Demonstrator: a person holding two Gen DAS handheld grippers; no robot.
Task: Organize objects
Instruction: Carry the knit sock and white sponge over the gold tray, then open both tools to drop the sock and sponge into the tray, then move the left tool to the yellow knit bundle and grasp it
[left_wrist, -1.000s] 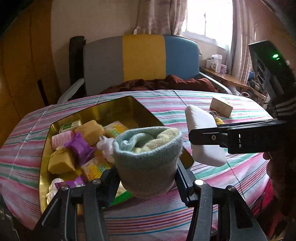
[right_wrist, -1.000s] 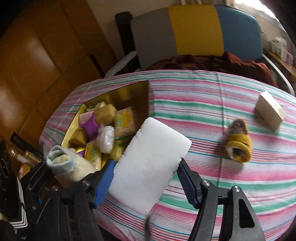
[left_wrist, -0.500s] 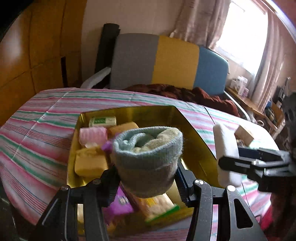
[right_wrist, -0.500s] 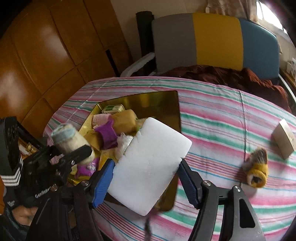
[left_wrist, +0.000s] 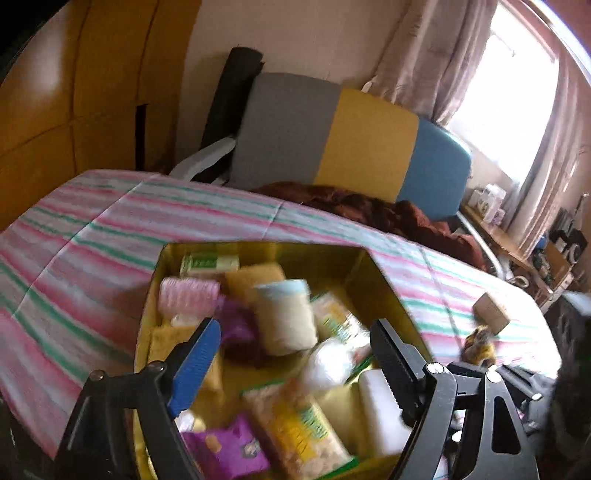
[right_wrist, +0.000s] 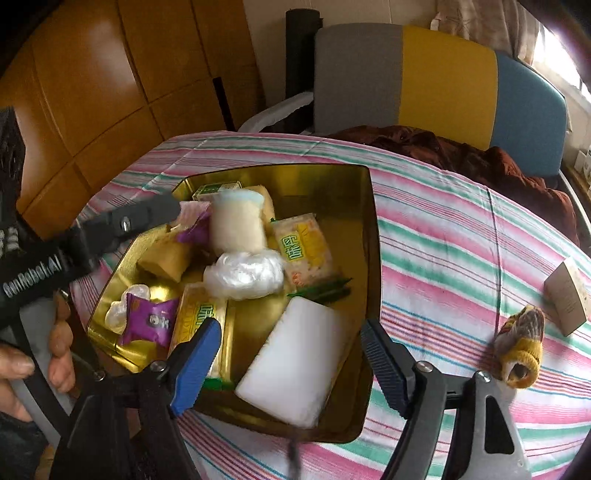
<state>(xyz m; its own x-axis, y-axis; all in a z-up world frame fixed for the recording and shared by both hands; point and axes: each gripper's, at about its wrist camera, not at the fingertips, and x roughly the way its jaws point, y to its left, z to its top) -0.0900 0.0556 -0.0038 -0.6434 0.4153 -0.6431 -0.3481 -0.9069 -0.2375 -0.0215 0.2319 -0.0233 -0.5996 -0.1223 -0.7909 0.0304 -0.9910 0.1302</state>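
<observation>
While angled down, both hand-held grippers gape

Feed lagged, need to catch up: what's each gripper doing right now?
Left gripper: open, jaws just opening, rolled sock in the tin.
Right gripper: open, jaws just opening, white block in the tin.

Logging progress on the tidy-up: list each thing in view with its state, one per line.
Left gripper: open, jaws just opening, empty.
Right gripper: open, jaws just opening, empty.
Rolled sock: in gold tin.
White block: in tin.
Yellow sock: on striped tablecloth.
Small box: on tablecloth.
</observation>
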